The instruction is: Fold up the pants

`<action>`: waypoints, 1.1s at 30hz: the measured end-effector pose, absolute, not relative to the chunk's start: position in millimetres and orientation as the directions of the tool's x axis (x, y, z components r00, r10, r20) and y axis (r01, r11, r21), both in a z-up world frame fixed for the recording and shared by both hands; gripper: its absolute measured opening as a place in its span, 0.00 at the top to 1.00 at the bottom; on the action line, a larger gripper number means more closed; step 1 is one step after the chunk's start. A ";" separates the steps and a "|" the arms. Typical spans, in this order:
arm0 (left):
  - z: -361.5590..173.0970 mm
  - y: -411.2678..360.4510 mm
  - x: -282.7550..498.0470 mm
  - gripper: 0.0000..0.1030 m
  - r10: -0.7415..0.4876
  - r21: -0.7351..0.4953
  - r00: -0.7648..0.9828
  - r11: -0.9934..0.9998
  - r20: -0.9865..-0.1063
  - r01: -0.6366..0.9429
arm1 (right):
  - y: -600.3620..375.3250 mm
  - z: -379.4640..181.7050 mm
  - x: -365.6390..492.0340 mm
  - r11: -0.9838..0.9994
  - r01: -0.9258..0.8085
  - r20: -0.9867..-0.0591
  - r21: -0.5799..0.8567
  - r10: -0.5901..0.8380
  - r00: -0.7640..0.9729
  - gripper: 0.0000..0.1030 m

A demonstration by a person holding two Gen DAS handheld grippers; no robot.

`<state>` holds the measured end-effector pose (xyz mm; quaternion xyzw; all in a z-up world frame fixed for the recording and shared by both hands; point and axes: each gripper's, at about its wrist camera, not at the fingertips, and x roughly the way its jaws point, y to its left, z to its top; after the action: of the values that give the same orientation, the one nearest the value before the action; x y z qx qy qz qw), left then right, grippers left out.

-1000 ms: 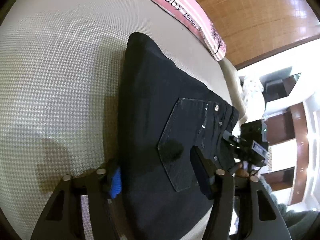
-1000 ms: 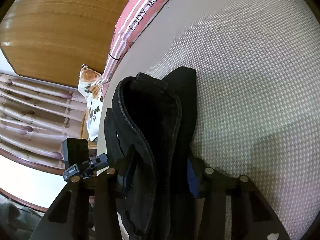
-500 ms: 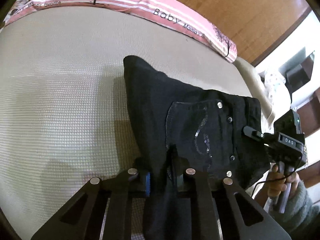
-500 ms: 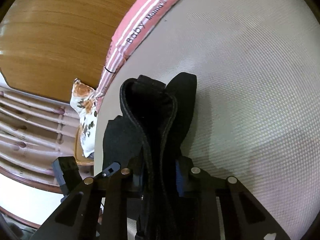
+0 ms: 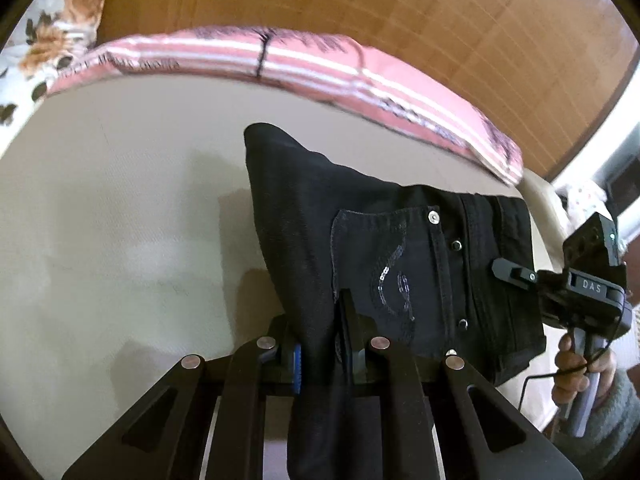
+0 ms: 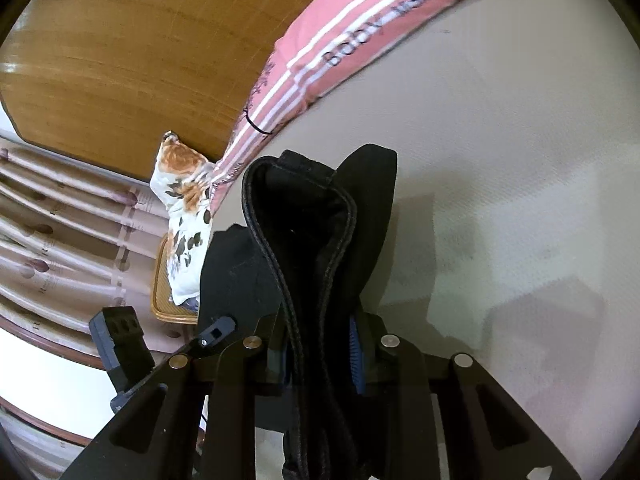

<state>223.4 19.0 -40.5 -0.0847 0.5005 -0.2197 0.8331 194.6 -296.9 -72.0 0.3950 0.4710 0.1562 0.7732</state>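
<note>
**Both grippers clamped on the pants, lifted for the fold**

Your left gripper [image 5: 320,344] pinches the black pants [image 5: 384,240] beside the back pocket; your right gripper [image 6: 320,356] clenches the waistband. The pants hang above the bed [image 5: 120,200]. Next, I judge, carry both grips together and lay the fold evenly.

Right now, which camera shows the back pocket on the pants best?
The left wrist view: the back pocket faces it, stitching and rivets clear. The right wrist view shows only the pants edge-on at the waistband, no pocket.
</note>
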 end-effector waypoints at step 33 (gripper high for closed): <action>-69.5 37.9 192.0 0.47 -0.175 -0.100 0.522 0.981 -0.835 0.169 | -266.9 -64.7 151.7 0.918 0.184 -0.811 0.351 0.199 0.550 0.37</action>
<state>192.0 37.9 -69.5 -0.0033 0.4788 -0.0985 0.8724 151.7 -266.9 -64.7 0.2022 0.4741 0.0042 0.8570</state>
